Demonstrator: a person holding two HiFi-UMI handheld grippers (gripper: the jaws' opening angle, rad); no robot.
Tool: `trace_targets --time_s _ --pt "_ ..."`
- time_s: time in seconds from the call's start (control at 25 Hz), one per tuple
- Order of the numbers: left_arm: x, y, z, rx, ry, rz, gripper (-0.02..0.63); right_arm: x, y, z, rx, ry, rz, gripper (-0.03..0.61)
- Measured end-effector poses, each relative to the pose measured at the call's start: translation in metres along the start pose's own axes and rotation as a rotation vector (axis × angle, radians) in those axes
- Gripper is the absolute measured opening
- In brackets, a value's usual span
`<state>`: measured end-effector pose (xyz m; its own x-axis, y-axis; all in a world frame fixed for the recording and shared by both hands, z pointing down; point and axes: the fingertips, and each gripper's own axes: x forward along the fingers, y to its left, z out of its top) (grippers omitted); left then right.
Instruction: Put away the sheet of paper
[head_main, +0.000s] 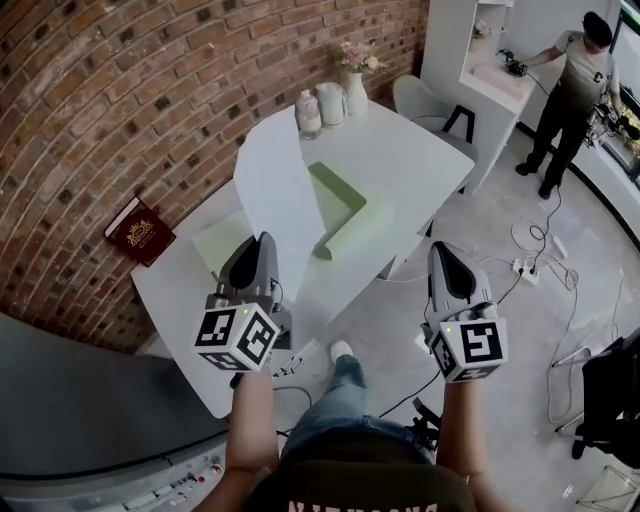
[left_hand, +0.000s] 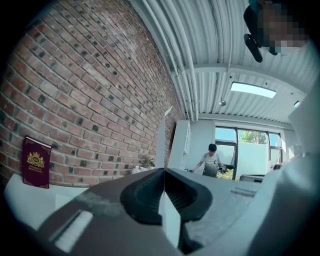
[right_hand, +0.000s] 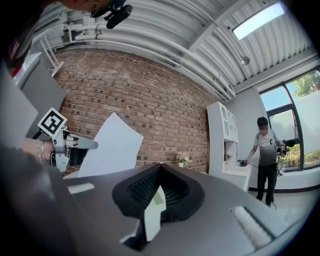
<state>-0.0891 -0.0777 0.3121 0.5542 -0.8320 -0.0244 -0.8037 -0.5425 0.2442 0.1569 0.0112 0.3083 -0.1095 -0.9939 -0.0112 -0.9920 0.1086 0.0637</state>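
One white table (head_main: 400, 150), brick wall (head_main: 120, 100), grey floor (head_main: 500, 220)

Bright daylight, sharp, fisheye edges (vignetted corners)

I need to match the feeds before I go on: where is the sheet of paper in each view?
Head view: sheet of paper upright at centre, above the left gripper.
Left gripper view: edge-on, a thin white strip between the shut jaws.
Right gripper view: left of centre, against the bricks.
Shared landmark: the standing person.
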Motion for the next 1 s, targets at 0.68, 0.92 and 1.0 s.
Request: trace_targets --time_s 0.68,0.92,1.0 --pt "0.098 0.065 -0.077 -0.097 0.175 0.038 -0.006 0.118 -0.035 -0.043 -0.007 0.12 0.039 0.001" --pt "0.124 0.085 -0.102 -0.137 0.236 0.056 -0.006 0.154 -0.038 -0.059 -0.025 0.177 0.067 0.0" --pt "0.13 0.092 -0.109 -0.157 0.252 0.066 -0.006 0.166 -0.04 -0.062 -0.029 0.19 0.074 0.002"
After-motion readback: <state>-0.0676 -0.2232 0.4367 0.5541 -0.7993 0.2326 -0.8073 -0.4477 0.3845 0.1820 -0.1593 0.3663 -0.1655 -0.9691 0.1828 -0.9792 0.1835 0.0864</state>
